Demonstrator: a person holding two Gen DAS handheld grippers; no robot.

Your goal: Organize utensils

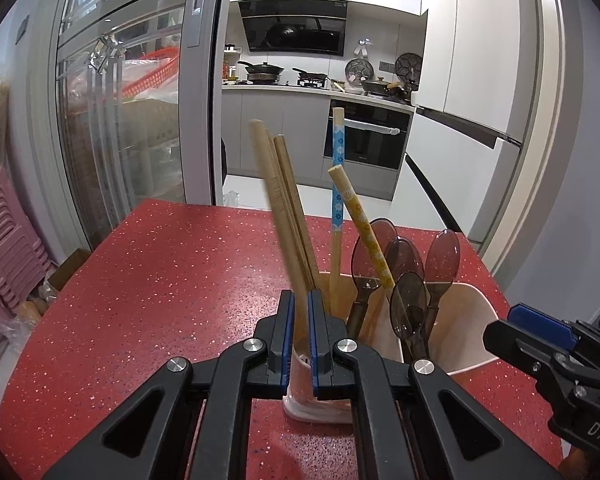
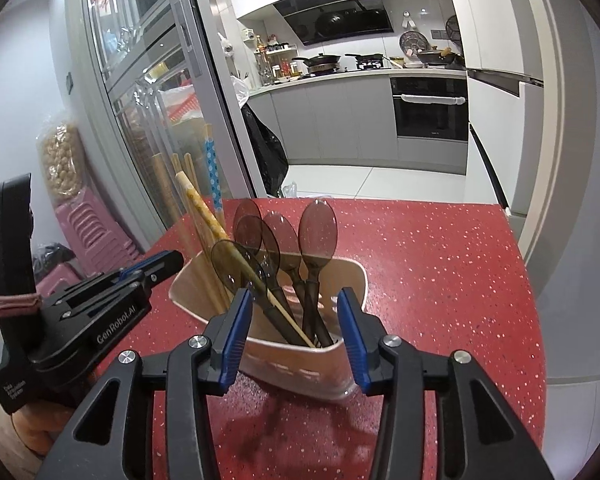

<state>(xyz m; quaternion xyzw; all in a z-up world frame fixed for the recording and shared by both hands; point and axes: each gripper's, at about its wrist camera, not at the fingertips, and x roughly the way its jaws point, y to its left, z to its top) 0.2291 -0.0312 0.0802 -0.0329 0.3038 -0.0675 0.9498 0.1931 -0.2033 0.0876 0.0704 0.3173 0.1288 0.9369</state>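
Left gripper [image 1: 299,320]: jaws drawn close together around the lower part of a bundle of plain wooden chopsticks [image 1: 284,208]; the blue pads [image 1: 287,320] pressed the sticks from both sides, just above the holder's near corner.

Right gripper [image 2: 296,332]: jaws spread wide, one on each side of the holder's near end; nothing between the pads but the holder rim and spoon handles. Whether the pads touched the holder walls, could not tell.

Utensil holder [image 1: 466,312]: pale pink, open-topped, stood on the red speckled table [image 1: 160,280] near its right portion.

Plain chopsticks: stuck up out of the holder's left end, leaning away to the left; blurred in both views.

Blue-patterned chopstick [image 1: 337,184]: stood nearly upright in the holder beside the plain bundle.

Yellow-patterned chopstick [image 1: 364,232]: leaned diagonally across the spoons, tip down in the holder.

Spoons [image 1: 408,276]: four translucent brown ones, bowls up, handles down in the holder's middle, crowded together and overlapping.

Relative position: the two grippers were at opposite ends of the holder, left at the chopstick end, right at the narrow end.

Background: kitchen with stove, pans and oven [image 1: 364,136] beyond the table; pink stacked stools [image 1: 8,236] to the left.
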